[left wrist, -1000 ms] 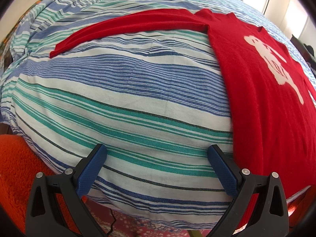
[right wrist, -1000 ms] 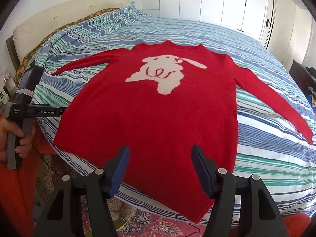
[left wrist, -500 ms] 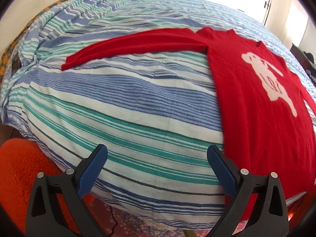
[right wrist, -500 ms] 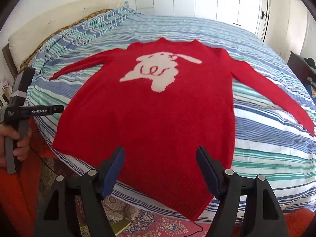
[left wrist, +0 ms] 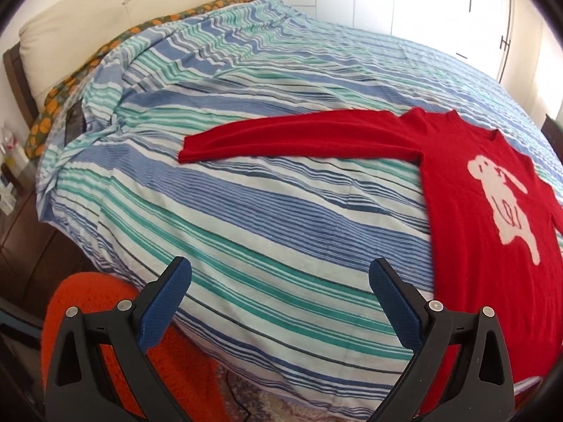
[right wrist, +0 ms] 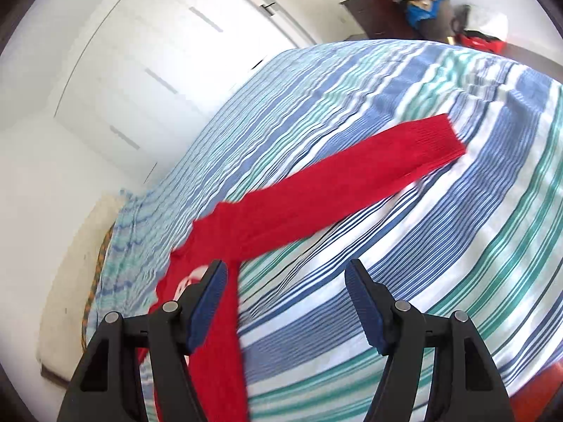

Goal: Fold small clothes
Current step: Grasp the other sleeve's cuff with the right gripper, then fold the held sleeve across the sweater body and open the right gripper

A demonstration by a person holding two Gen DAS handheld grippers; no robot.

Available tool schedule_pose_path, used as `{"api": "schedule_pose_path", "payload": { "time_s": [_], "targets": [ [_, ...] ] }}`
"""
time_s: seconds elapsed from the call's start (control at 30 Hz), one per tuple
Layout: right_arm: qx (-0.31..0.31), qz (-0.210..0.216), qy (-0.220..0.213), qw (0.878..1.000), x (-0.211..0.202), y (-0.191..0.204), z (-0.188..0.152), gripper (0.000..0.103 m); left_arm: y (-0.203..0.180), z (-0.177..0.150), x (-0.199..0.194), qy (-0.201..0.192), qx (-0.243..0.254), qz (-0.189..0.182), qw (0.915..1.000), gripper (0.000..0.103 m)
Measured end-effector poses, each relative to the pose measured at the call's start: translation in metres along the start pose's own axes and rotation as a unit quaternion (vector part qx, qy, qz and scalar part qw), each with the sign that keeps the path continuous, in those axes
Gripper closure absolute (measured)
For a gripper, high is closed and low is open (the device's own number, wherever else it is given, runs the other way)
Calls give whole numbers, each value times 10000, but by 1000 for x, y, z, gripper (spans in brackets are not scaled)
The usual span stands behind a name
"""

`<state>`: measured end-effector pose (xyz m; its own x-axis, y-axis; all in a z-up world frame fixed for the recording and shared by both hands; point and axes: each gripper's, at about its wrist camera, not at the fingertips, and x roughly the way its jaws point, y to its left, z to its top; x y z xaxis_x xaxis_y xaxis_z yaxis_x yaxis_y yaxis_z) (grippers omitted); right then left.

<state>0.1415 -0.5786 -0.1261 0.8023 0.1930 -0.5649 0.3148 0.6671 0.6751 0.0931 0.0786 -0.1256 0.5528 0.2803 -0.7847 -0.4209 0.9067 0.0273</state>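
Swinging from the hem toward the far sleeve (right wrist: 337, 190), the right tool (right wrist: 285, 302) hangs empty, jaws narrowing, the left tool (left wrist: 278, 299) gapes, and the red sweater (left wrist: 492, 211) lies flat, unfolded on the bed (left wrist: 246, 211).

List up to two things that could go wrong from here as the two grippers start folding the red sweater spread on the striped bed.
1. The right gripper is closing with nothing between its pads, above the sleeve; it may miss the cuff.
2. The sweater's hem lies at the bed edge, so a tug might drag it off.
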Motion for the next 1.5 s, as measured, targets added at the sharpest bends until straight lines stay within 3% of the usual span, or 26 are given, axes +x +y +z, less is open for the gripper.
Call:
{"api": "schedule_pose_path", "payload": {
  "time_s": [0.13,0.17,0.37,0.4,0.43,0.47,0.53,0.63,0.73,0.83,0.93,1.13,1.2,1.23,1.27,1.3,1.4,1.5],
  "targets": [
    [1457,-163,-6,9892,31,-83,44,34,11,-5,15,254,-274,131,9992,2],
    [1782,-104,-46,9839,38,-98,48,41,12,-5,17,307,-299,150,9990,2],
    [2170,-174,-407,9752,65,-119,67,53,12,-12,30,561,-325,279,9975,2],
    [2113,-229,-402,9763,68,-118,70,57,12,-13,33,632,-340,274,9970,2],
    [2026,-341,-362,9780,71,-116,73,74,10,-14,35,691,-355,265,9966,2],
    [1910,-517,-308,9797,73,-114,75,97,9,-15,37,726,-363,255,9964,2],
    [1689,-779,-310,9821,70,-106,82,99,8,-16,36,707,-356,222,9966,2],
    [1088,-690,-392,9909,61,-67,95,98,6,-16,35,644,-328,133,9973,2],
    [425,-108,-342,9985,55,-2,110,99,5,-17,40,686,-336,50,9971,2],
    [-354,448,-166,9982,59,84,115,99,7,-16,45,756,-430,-44,9962,2],
    [-1048,968,91,9897,72,170,104,99,13,-14,44,749,-603,-210,9951,2],
    [-1987,1869,929,9576,111,309,19,98,32,-13,45,797,-992,-390,9911,2],
    [-2221,2170,1398,9402,131,346,-17,93,36,-14,46,825,-1075,-408,9899,2],
    [-2303,2297,1762,9291,145,359,-34,73,37,-14,46,829,-1107,-420,9895,2],
    [-2338,2368,2167,9178,160,369,-50,31,38,-14,46,829,-1132,-429,9892,2],
    [-2336,2384,2400,9116,169,370,-63,19,39,-14,45,827,-1150,-445,9889,2],
    [-2185,2510,2416,9115,184,354,-63,18,41,-15,44,819,-1179,-470,9885,2],
    [-1889,2186,2145,9330,192,315,-37,19,41,-15,47,845,-1159,-442,9887,2]
  ]
}}
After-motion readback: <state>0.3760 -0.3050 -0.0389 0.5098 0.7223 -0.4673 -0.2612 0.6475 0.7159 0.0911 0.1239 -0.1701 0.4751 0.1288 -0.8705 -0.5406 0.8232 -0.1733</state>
